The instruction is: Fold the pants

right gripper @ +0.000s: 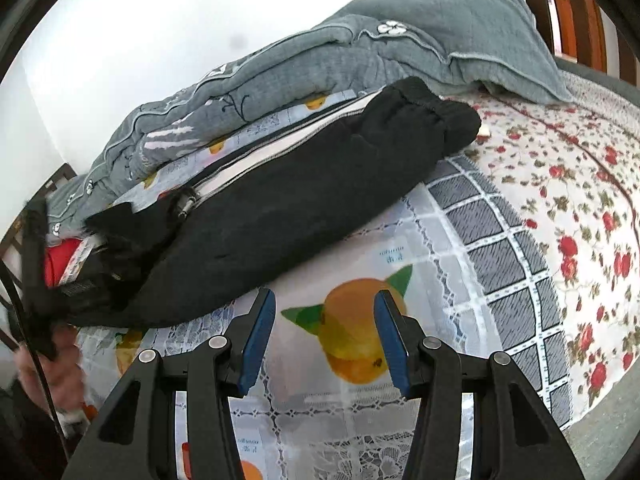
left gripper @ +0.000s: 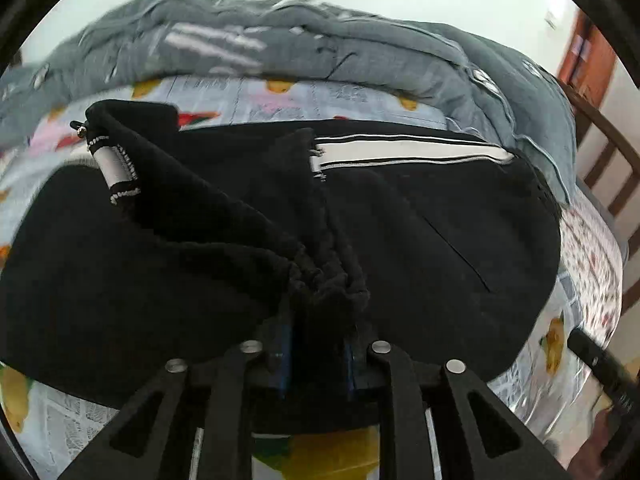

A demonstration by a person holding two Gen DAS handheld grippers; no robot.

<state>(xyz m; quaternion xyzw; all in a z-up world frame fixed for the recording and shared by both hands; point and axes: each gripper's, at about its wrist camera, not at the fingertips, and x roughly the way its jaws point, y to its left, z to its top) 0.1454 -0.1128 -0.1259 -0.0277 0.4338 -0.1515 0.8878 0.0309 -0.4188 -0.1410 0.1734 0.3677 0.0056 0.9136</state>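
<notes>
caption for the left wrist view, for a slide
Left hand-held gripper clamps bunched black fabric pants on a fruit-print bedsheet.

Both views are bright with soft, even daylight; its source cannot be told. The white wall point(right gripper: 132, 40) is washed out almost to blank. Shadows are faint and diffuse. The black pants point(left gripper: 400, 220) swallow detail, their folds barely readable. Heavy fisheye distortion bows the bed point(right gripper: 560, 200) and a dark circular rim cuts every corner. The left wrist view is motion-blurred, worst on the grey quilt point(left gripper: 200, 40) and towards the edges; the right wrist view is sharp, smeared only at its left edge.
</notes>
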